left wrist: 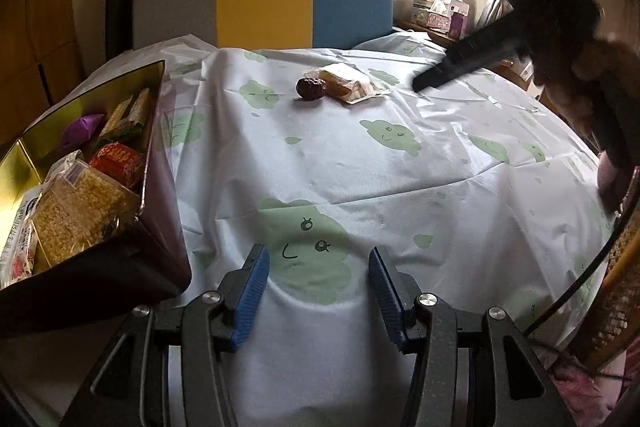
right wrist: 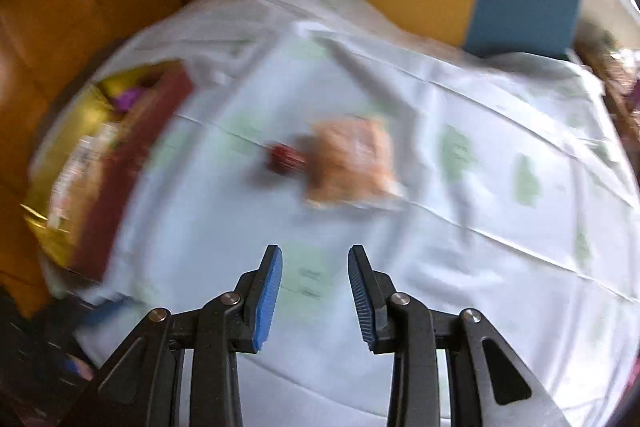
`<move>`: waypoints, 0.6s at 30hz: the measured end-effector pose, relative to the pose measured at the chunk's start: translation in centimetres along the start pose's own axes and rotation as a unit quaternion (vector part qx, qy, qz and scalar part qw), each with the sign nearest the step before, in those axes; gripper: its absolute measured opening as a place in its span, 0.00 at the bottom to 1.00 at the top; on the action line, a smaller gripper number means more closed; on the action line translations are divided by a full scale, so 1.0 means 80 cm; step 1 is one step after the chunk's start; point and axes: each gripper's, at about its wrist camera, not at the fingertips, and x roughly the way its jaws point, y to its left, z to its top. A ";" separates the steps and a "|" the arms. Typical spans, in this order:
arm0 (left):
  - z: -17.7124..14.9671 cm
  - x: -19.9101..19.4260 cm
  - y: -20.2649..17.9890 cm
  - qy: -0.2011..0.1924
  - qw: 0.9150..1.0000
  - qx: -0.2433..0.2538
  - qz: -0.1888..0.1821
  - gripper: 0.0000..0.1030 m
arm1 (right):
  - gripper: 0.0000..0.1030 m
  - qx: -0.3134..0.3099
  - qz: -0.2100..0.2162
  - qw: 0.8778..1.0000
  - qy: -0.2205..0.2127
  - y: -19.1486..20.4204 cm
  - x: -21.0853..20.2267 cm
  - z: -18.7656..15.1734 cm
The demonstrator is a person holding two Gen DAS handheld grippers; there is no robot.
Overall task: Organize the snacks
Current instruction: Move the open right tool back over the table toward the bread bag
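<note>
Cloth (left wrist: 320,163) open centre; box (left wrist: 132,259) blocks left edge.

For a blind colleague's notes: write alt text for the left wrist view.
The open left gripper hovers empty over a cloud-print tablecloth. Beyond it lie a red date and a wrapped pastry; a gold-lined snack box sits left, and the right gripper reaches in from the right.

Right wrist view motion-smeared — red snack (right wrist: 285,157), clear packet (right wrist: 351,163), box (right wrist: 116,163) unreadable. Left wrist view — box (left wrist: 160,259) cut at left edge, right gripper (left wrist: 424,81) blurred.
</note>
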 end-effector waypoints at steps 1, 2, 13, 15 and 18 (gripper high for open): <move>0.000 0.000 0.000 0.001 1.000 0.000 0.001 0.51 | 0.34 0.001 -0.018 1.000 0.005 -0.012 0.002 -0.008; 0.001 0.001 -0.001 0.002 1.000 0.000 0.003 0.51 | 0.34 0.002 -0.033 0.999 0.007 -0.021 0.005 -0.014; 0.008 0.005 -0.005 0.023 1.000 -0.002 0.017 0.52 | 0.34 0.082 -0.116 0.990 -0.013 -0.091 0.004 -0.029; 0.008 0.005 -0.006 0.026 0.999 -0.002 0.020 0.53 | 0.34 0.094 -0.119 0.988 -0.012 -0.097 0.003 -0.029; 0.010 0.007 -0.007 0.032 0.999 -0.001 0.025 0.53 | 0.34 0.109 -0.124 0.986 -0.015 -0.102 -0.003 -0.030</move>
